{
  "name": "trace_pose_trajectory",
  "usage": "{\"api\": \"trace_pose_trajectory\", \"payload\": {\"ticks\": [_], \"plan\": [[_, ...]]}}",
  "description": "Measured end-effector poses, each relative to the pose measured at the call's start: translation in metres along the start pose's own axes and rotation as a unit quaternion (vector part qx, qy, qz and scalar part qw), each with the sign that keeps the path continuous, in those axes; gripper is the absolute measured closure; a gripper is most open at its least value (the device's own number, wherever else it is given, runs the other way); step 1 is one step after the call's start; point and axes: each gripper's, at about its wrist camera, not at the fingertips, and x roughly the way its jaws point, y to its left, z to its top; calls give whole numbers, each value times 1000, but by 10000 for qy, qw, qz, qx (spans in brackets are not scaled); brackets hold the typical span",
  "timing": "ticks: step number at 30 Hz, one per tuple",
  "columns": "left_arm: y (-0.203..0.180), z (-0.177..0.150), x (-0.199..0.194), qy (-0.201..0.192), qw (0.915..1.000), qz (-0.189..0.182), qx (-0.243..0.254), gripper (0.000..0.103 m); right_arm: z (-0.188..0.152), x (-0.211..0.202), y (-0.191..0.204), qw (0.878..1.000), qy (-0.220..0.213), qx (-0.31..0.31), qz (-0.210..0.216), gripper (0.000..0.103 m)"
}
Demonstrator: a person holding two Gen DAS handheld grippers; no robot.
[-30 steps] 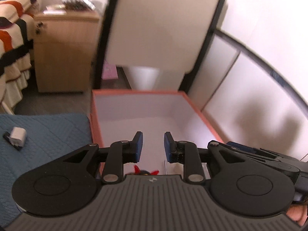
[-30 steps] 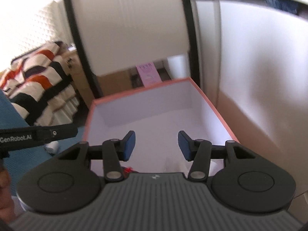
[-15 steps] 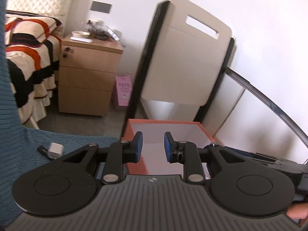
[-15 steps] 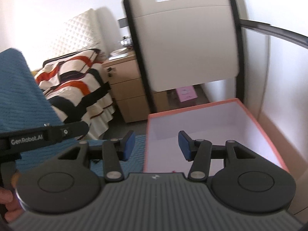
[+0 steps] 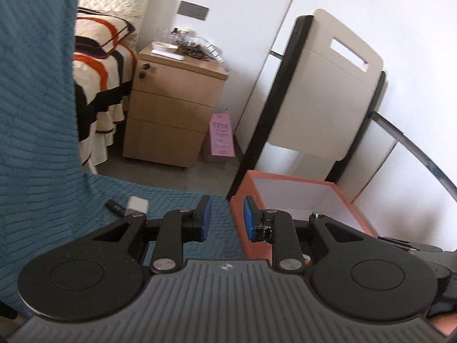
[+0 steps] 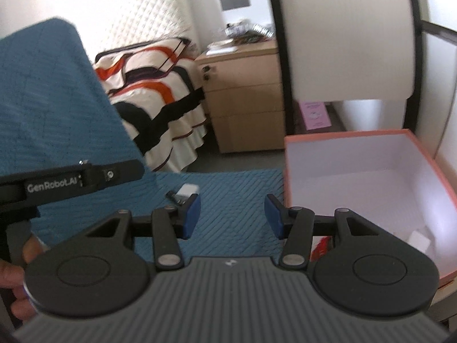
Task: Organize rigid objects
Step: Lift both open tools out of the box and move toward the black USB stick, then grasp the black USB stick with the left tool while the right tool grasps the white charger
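A small white block lies against a flat black item on the blue quilted cover; what either one is I cannot tell from here. They sit well to the left of the orange box, which stands open on the same cover with its pale inside showing. Near the box's front corner a white card-like piece and something red lie on its floor, partly hidden behind the tool.

The right gripper hangs over the cover just left of the box, its blue-padded jaws spread with nothing between them. The left gripper is above the box's near left corner, jaws a narrow gap apart and also empty. A hand shows at the left edge of the right wrist view, gripping the other tool's handle.

Behind stand a wooden three-drawer nightstand with clutter on top, a pink paper bag on the floor beside it, a striped bed, and a folded white table leaning on the wall.
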Motion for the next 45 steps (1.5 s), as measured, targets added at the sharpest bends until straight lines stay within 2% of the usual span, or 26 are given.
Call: {"api": "trace_pose_trajectory", "payload": {"ticks": [8,22,28,33,35,37,41,43,45], "plan": [[38,-16,2,90,9995,222,-189,75,-16,22,27,9993,338,-131,119,50],[108,-48,15,275,9972,591,-361,75,-34,54,51,9970,715,-191,208,50],[124,-52,31,284,9978,380,-456,75,-30,63,55,9974,690,-100,207,50],[126,-51,47,353,9979,429,-340,74,-24,84,51,9970,722,10,278,50],[126,-52,53,393,9975,479,-352,71,-22,92,50,9967,739,14,324,50],[127,-53,57,402,9971,518,-380,58,-21,101,50,9963,764,-39,392,50],[128,-56,68,488,9960,697,-254,52,-20,119,49,9954,778,-225,505,50],[130,-57,74,573,9943,874,-188,33,-19,129,47,9949,786,-249,576,50],[131,-57,76,526,9934,1012,-102,30,-17,137,43,9945,761,-219,679,50]]}}
